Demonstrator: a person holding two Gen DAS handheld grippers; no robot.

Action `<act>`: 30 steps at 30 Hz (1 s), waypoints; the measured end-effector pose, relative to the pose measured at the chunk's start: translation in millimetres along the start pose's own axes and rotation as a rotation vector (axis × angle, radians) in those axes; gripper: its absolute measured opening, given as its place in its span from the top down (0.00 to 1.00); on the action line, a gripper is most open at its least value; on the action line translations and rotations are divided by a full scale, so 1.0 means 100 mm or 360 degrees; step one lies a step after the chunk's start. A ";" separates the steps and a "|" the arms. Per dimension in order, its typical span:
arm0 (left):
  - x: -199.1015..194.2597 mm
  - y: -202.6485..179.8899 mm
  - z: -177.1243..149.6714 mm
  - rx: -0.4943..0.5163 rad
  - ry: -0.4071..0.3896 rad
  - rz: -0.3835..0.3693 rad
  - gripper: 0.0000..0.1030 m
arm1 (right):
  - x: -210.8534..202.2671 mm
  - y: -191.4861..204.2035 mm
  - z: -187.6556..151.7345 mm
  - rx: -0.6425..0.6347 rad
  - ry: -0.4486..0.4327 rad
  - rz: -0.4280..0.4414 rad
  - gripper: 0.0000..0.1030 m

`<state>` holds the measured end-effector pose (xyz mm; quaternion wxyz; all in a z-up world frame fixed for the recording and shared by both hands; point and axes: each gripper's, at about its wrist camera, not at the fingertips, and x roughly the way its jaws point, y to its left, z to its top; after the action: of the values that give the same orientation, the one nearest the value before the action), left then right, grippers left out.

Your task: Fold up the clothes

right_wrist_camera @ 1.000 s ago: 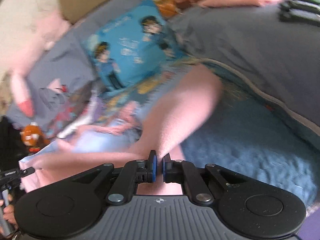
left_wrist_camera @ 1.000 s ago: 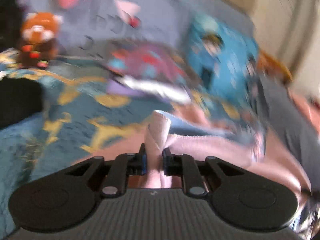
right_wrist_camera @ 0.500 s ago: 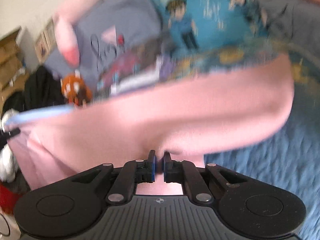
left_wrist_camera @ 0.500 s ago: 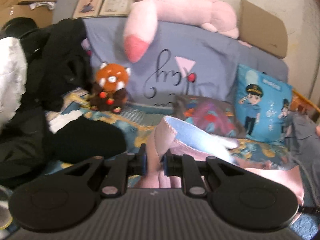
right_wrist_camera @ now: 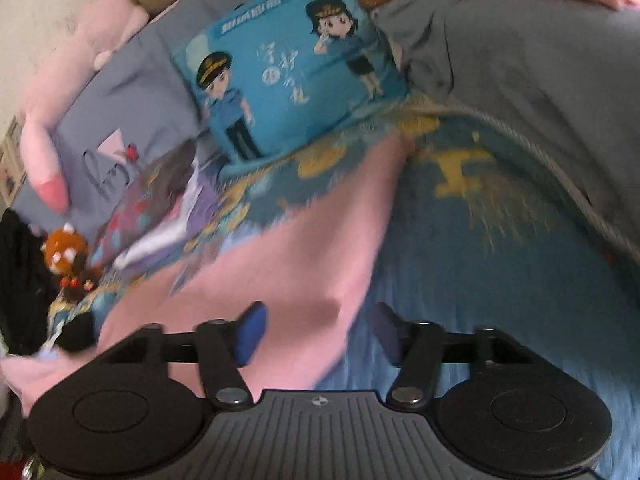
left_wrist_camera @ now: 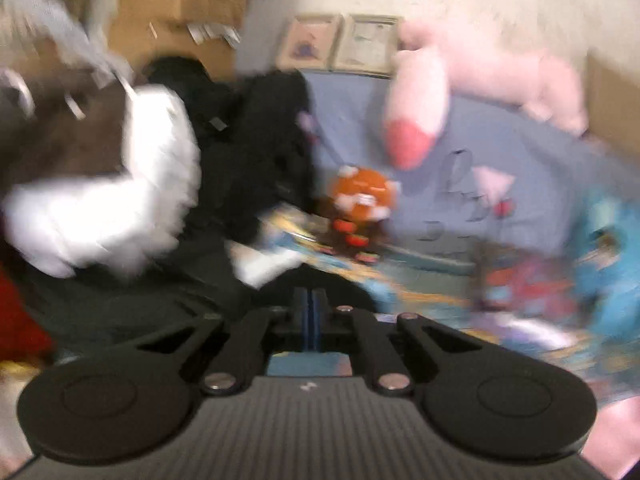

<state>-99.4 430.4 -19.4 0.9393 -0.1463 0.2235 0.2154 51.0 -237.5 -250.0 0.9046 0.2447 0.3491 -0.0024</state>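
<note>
A pink garment (right_wrist_camera: 304,248) lies spread on the blue patterned bedspread (right_wrist_camera: 500,280) in the right wrist view. My right gripper (right_wrist_camera: 318,332) hovers over its near edge. Its jaws are opening, the cloth sits loosely between the blue pads (right_wrist_camera: 250,330), and neither pad presses on it. In the blurred left wrist view my left gripper (left_wrist_camera: 310,300) is shut with nothing between its fingers. It points toward the head of the bed, away from the garment. Only a pink corner (left_wrist_camera: 616,432) of the garment shows at the lower right.
A blue cartoon pillow (right_wrist_camera: 288,72) and a grey duvet (right_wrist_camera: 520,80) lie beyond the garment. A red panda plush (left_wrist_camera: 362,200), a pink plush toy (left_wrist_camera: 480,80), black clothes (left_wrist_camera: 248,152), a white garment (left_wrist_camera: 120,184) and cardboard boxes (left_wrist_camera: 180,12) crowd the head and left side.
The left gripper let go of the pink garment, shut empty and swung up and to the left. The right gripper opened, and the garment dropped flat onto the bed.
</note>
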 end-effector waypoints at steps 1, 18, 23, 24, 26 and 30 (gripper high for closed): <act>0.00 0.00 -0.01 0.0041 0.0026 -0.0006 0.97 | 0.12 -0.02 0.06 0.0029 -0.0006 -0.0093 0.41; 1.06 -1.79 -1.28 0.0883 0.0510 -0.0564 0.19 | 0.81 -0.16 0.21 0.0163 0.0133 -0.0040 0.81; 1.40 -1.98 -1.62 0.0990 0.0764 -0.0613 0.89 | 0.58 -0.02 0.25 0.0057 -0.0016 0.0014 0.93; 1.42 -1.99 -1.68 0.0984 0.0798 -0.0596 0.94 | 0.47 -0.03 0.27 0.0061 -0.0072 0.0030 0.93; 1.39 -1.98 -1.74 0.0936 0.0826 -0.0613 0.95 | 0.15 -0.06 0.34 0.0089 -0.0213 0.0056 0.94; 1.16 -2.01 -1.74 0.0844 0.0802 -0.0706 0.95 | -0.62 -0.18 0.53 0.0138 -0.0456 0.0064 0.94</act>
<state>27.1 231.9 -188.7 0.8840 0.0079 0.4567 -0.0994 34.6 -287.2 -184.8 0.9336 0.2875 0.2110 -0.0343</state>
